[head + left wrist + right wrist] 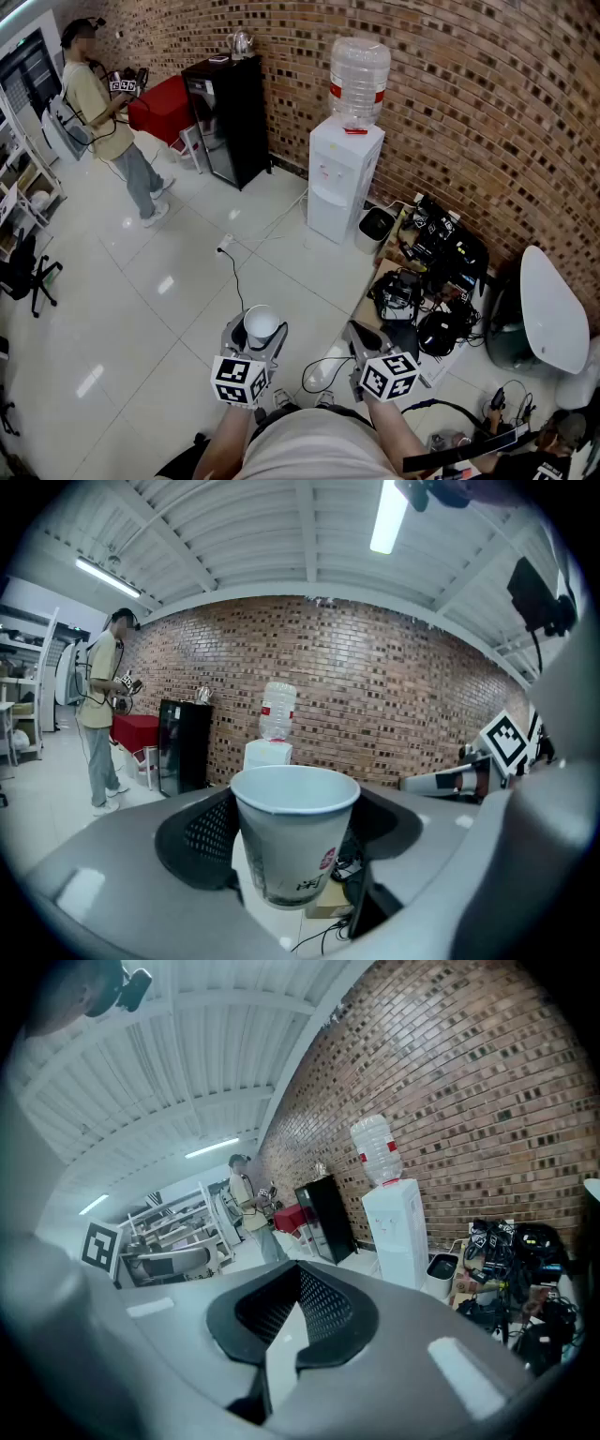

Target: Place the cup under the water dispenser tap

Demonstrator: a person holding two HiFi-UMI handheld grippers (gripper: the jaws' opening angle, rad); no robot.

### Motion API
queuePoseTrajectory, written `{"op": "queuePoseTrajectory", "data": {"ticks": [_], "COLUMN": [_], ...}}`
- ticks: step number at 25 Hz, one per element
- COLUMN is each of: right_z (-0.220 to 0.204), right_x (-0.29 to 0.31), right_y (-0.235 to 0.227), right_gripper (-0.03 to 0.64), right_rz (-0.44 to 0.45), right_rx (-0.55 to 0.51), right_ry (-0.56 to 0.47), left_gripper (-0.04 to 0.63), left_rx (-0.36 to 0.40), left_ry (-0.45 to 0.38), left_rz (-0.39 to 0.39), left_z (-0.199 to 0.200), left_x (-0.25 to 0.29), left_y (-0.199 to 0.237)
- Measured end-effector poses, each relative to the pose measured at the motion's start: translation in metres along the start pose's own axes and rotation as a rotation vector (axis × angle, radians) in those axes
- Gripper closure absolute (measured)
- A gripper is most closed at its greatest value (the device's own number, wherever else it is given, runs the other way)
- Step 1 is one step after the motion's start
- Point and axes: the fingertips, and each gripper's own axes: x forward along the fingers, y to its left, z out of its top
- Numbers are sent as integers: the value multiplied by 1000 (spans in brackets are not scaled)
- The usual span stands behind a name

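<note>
In the head view my left gripper (255,342) is shut on a white paper cup (262,325), which stands upright and empty between the jaws. From the left gripper view, the cup (295,841) fills the middle, with the black pads pressed against both of its sides. The white water dispenser (343,178) with a clear bottle (359,80) on top stands by the brick wall, well ahead of both grippers across the floor. It also shows as the dispenser (266,753) behind the cup and the dispenser (398,1232). My right gripper (364,337) is shut with nothing in it.
A black fridge (228,117) and a red seat (164,108) stand left of the dispenser. A person (108,117) stands further left. Cables and gear (431,272) cover the floor on the right, by a small bin (375,225). A cord (234,272) trails over the tiles.
</note>
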Motion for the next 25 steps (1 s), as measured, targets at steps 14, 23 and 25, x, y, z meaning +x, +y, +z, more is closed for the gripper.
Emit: {"op": "queuePoseTrajectory", "data": {"ticks": [14,23,25], "right_z": [-4,-17,-15], "right_x": [-16,-28,-25], "right_y": [-21,-65,-74], "right_gripper": [617,617,617], "right_rz": [-9,-14,-18], "right_rx": [9,41,43], "right_ry": [8,24,31], "left_gripper": [239,239,239], "left_rx": [8,15,5], "left_ry": [9,25,31], "left_rz": [22,7,-6], "left_z": [1,-6,-7], "left_x": [10,43,54], "left_y": [-6,-32,-36]}}
